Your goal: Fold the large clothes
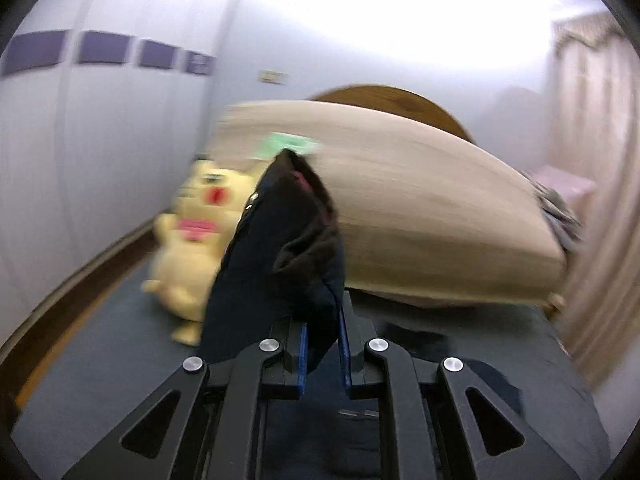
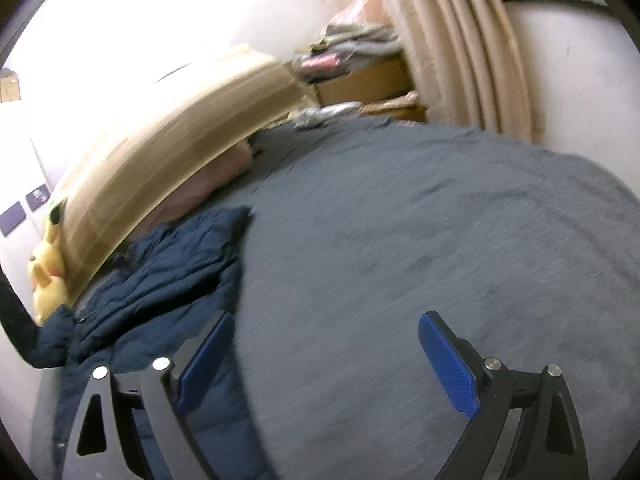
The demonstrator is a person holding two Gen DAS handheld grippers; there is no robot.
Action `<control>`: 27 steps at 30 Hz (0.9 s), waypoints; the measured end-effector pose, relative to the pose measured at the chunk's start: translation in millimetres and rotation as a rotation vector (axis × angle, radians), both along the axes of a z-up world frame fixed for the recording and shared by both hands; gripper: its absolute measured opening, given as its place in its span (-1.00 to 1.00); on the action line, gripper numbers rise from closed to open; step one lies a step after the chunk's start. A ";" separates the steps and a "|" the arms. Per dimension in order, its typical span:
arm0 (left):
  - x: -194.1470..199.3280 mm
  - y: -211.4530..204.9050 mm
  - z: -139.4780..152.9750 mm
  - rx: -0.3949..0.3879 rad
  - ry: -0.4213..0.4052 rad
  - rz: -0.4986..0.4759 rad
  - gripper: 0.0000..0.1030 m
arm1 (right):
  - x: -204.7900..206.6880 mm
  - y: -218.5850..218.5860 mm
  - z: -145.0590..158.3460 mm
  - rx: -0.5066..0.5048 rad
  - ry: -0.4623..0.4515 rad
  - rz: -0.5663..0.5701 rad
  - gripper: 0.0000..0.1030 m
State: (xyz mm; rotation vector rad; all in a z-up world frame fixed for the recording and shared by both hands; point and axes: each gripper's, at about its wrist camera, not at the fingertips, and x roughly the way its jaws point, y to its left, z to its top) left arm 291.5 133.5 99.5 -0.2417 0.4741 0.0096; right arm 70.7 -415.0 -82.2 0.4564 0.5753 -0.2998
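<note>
A dark navy padded jacket lies crumpled on the grey bed, along the left side near the headboard. My left gripper is shut on a fold of that navy jacket, which stands up lifted in front of the camera with a dark lining showing. The blue pads press the cloth from both sides. My right gripper is open, its blue pads wide apart over the bare grey bedding, with the jacket just left of its left finger. Nothing is between its fingers.
A pale wooden headboard runs across the far end of the bed. A yellow plush toy sits beside it against the white wall. Beige curtains hang on the right, with a cluttered wooden bedside shelf below them.
</note>
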 end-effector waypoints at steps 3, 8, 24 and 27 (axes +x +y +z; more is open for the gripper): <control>6.7 -63.7 1.6 0.022 0.010 -0.102 -0.75 | -2.8 -9.7 -8.5 0.010 -0.014 -0.023 0.85; 0.8 -158.2 -5.2 0.065 0.047 -0.245 -0.75 | -7.8 -30.4 -24.6 0.108 -0.033 -0.071 0.85; 22.6 -304.6 -129.9 0.107 0.400 -0.432 0.36 | -11.4 -35.0 -35.4 0.160 -0.048 -0.071 0.85; 15.5 -295.6 -122.9 0.125 0.388 -0.477 0.43 | -9.3 -35.0 -36.8 0.156 -0.041 -0.068 0.85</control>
